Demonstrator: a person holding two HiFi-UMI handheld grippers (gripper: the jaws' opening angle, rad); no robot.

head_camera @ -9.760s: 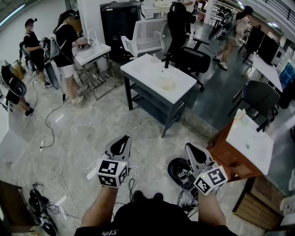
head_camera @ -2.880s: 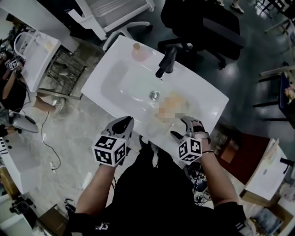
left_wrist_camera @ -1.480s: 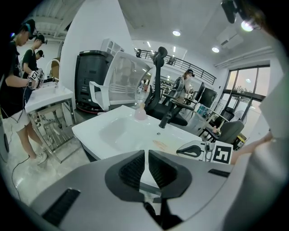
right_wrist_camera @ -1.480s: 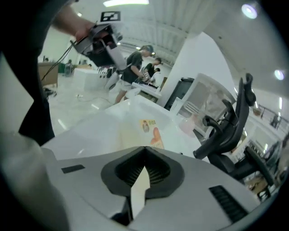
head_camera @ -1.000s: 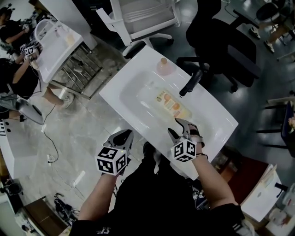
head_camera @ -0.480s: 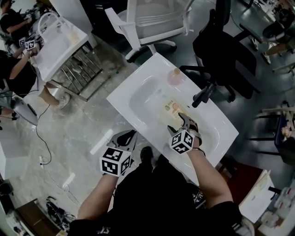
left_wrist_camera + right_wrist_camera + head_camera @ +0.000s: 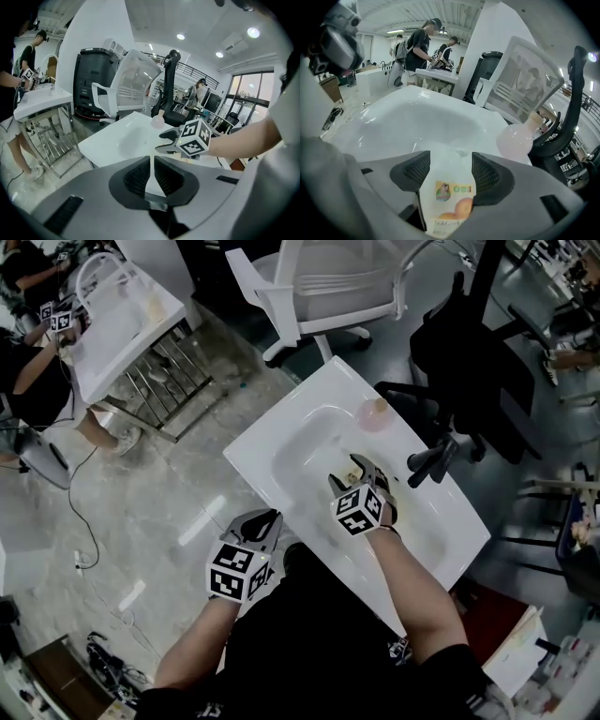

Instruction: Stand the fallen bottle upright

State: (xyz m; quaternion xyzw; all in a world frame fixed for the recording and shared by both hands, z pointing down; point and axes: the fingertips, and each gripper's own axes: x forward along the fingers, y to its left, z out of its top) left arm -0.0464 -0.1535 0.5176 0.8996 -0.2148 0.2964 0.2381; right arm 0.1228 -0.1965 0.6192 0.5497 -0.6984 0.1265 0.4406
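Note:
A clear bottle with an orange fruit label (image 7: 447, 197) lies on its side in the white sink basin (image 7: 281, 432). My right gripper (image 7: 349, 472) reaches down into the basin over it, hiding most of it in the head view. In the right gripper view the bottle fills the gap of the right gripper (image 7: 450, 168); the jaws are closing and both pads lie against its sides. My left gripper (image 7: 267, 517) hangs at the sink's near edge, shut and holding nothing. The left gripper view shows the left gripper (image 7: 152, 168) aimed at the basin, with the right gripper (image 7: 166, 140) beyond.
A round pink flask (image 7: 375, 415) stands on the sink's far rim, close to the black faucet (image 7: 433, 463). A white office chair (image 7: 328, 277) and a black chair (image 7: 478, 343) stand behind the sink. Another sink stand (image 7: 122, 315) with people is at far left.
My right gripper has moved forward from the sink's near rim into the basin and now has the bottle between its jaws. The left gripper has come up closer to the sink's edge.

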